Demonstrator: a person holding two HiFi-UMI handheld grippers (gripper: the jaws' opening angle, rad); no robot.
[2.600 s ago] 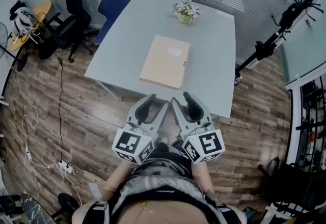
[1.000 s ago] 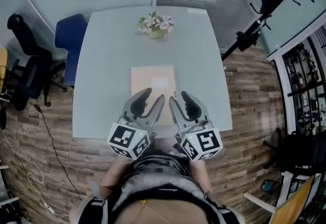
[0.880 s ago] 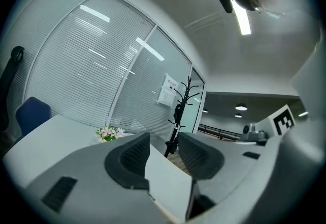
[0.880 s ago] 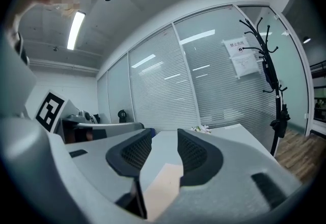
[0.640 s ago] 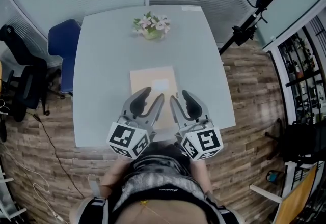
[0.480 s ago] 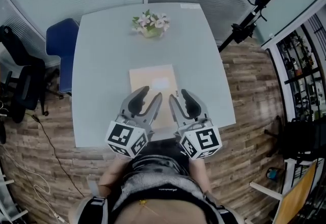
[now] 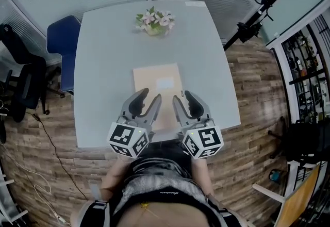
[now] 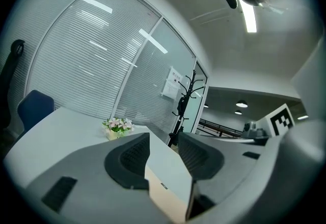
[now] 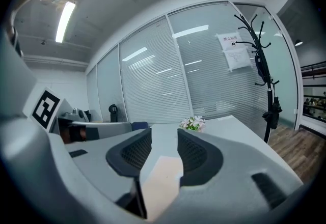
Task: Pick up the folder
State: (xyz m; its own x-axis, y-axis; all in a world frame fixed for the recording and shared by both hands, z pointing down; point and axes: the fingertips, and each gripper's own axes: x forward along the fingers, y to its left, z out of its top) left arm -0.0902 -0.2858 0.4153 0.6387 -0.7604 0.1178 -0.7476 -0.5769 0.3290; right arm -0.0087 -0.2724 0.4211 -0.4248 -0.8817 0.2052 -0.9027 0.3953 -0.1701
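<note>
Folder (image 7: 159, 82), tan and flat, lies on the large grey table (image 7: 103, 66), toward its near edge. Left gripper (image 7: 150, 95) and right gripper (image 7: 182, 96) hang side by side over the folder's near end. Each has its jaws spread with nothing pinched; the folder shows through the gaps. A small flower pot (image 7: 153, 20) stands at the far edge.

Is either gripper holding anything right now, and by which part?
Nothing is held. The left gripper and right gripper both have their jaws apart, empty, over the near end of the folder.
</note>
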